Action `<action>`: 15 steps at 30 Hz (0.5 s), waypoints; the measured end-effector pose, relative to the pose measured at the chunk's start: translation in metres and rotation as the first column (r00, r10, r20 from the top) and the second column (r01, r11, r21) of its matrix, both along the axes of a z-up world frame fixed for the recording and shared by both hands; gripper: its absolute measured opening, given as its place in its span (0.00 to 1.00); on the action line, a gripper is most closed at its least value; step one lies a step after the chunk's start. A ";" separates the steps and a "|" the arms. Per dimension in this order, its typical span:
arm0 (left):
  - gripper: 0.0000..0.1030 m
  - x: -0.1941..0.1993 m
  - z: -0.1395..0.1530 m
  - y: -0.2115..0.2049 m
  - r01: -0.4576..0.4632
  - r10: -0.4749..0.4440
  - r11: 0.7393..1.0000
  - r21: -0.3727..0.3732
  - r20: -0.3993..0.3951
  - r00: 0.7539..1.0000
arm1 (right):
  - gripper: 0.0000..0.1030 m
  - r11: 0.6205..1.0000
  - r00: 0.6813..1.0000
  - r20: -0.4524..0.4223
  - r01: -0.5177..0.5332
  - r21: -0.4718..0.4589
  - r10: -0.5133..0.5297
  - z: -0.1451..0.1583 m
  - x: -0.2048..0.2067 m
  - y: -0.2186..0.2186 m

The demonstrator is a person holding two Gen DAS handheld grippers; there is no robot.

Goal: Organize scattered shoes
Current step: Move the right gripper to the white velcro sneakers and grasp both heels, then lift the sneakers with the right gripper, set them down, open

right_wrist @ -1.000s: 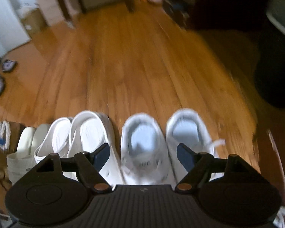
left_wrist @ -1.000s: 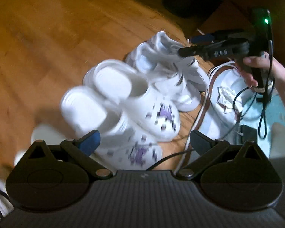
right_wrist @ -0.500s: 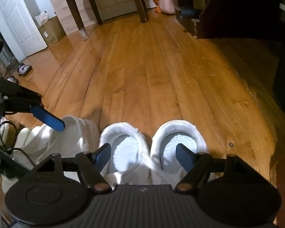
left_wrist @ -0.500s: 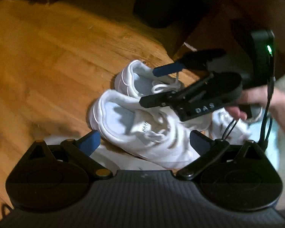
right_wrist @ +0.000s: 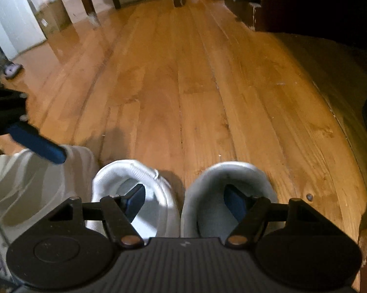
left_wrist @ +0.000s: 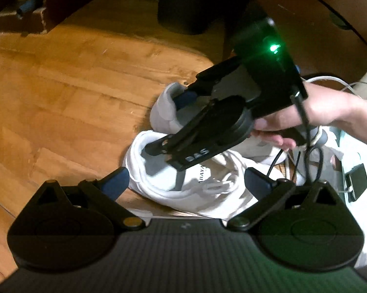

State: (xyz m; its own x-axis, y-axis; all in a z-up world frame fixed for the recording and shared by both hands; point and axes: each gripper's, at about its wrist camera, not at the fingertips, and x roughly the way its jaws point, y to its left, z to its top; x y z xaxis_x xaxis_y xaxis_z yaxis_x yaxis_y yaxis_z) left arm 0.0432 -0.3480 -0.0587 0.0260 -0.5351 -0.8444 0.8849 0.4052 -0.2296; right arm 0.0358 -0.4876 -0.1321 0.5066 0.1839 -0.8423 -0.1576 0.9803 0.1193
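**Right gripper straddles the heels of a white sneaker pair**

Two white sneakers stand side by side on the wooden floor (right_wrist: 195,78), touching along their inner walls. In the right wrist view their heel openings face away from the camera toward the open boards, so each long axis runs from the bottom of that view up the planks, toes hidden under the gripper body. The left sneaker (right_wrist: 156,185) is brighter; the right sneaker (right_wrist: 232,171) sits in shade, closer to the dark furniture along the floor's right edge.

The right gripper (right_wrist: 184,201) points steeply down with its fingers spread: one blue finger is inside each shoe's opening, and the two inner heel walls lie between them. The fingers have just been closing, yet the pads are not pressing the walls. A hand (left_wrist: 330,112) holds its handle.

The left gripper (left_wrist: 187,180) hovers with fingers wide apart over the nearer sneaker's laces, gripping nothing. A paler shoe (right_wrist: 37,175) lies just left of the pair.
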 end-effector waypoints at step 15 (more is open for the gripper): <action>0.99 0.002 0.005 0.002 -0.083 0.085 0.995 0.047 -0.050 0.995 | 0.27 0.989 0.972 0.184 0.144 0.032 -0.148 0.005 -0.034 0.002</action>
